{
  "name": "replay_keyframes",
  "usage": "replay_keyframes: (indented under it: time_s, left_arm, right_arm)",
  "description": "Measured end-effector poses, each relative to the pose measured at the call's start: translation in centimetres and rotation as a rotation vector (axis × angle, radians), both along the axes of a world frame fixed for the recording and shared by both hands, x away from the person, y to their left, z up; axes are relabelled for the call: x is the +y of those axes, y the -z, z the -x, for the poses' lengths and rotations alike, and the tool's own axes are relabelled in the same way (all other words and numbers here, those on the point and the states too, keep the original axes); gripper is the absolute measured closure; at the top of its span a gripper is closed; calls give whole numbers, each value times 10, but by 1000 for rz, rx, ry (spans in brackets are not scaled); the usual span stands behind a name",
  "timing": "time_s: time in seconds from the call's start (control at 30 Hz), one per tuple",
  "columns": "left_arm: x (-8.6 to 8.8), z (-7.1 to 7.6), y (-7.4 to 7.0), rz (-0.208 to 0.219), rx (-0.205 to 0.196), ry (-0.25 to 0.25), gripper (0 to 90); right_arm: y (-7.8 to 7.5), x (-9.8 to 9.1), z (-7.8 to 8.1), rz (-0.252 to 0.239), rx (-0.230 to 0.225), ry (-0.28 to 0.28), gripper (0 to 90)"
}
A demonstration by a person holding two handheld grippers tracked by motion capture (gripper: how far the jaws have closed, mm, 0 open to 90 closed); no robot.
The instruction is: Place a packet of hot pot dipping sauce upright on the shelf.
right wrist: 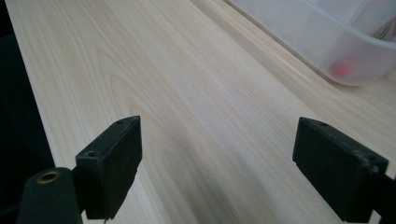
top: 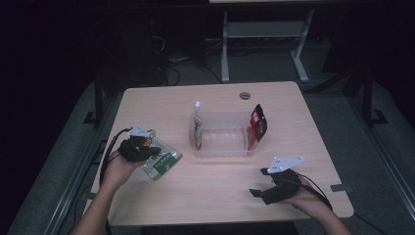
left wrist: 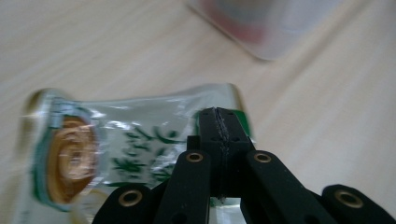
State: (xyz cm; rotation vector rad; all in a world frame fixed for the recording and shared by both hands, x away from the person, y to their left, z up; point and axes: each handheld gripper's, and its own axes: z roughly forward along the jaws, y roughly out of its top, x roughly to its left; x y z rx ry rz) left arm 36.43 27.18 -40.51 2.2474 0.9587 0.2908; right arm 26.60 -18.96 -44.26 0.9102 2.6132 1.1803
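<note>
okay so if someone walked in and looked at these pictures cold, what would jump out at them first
Most likely the left gripper, jaws pinched shut on the edge of a clear, green-printed snack packet near the table's left side. Next, the clear plastic bin at the table's middle, with a white spouted pouch leaning at its left end and a red-and-black packet standing at its right end. The right gripper waits open over bare wood.

Packet (top: pixel 164 164) left of bin (top: pixel 222 147); both on table (top: pixel 215 196).
</note>
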Motion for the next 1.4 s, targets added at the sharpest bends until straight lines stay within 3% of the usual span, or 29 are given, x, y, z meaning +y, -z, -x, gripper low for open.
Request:
replay_keyframes:
  time_s: [0.1,0.27,0.33,0.5,0.67,0.7,0.9,1.4]
  left_arm:
    - [7,-17,1,-28,-12,-27,896]
    - [11,-46,2,-20,-20,-76,896]
    - [10,-58,4,-45,-17,-81,897]
    - [9,-82,13,-83,13,-104,897]
    - [14,-94,25,-129,55,-115,896]
    - [14,-94,27,-96,58,-134,896]
    - [21,-88,27,-131,83,-125,896]
    - [45,-46,25,-120,146,-99,897]
  right_arm:
    - [1,0,-1,2,4,1,154]
    - [2,-1,-2,10,2,-1,154]
    - [2,-1,-2,10,3,-1,154]
    - [3,-1,-2,13,5,-2,154]
    - [4,-2,-2,17,13,3,154]
    - [4,-2,-2,16,11,2,154]
    - [4,-2,-2,22,9,2,154]
    - [5,-1,-2,34,9,-1,154]
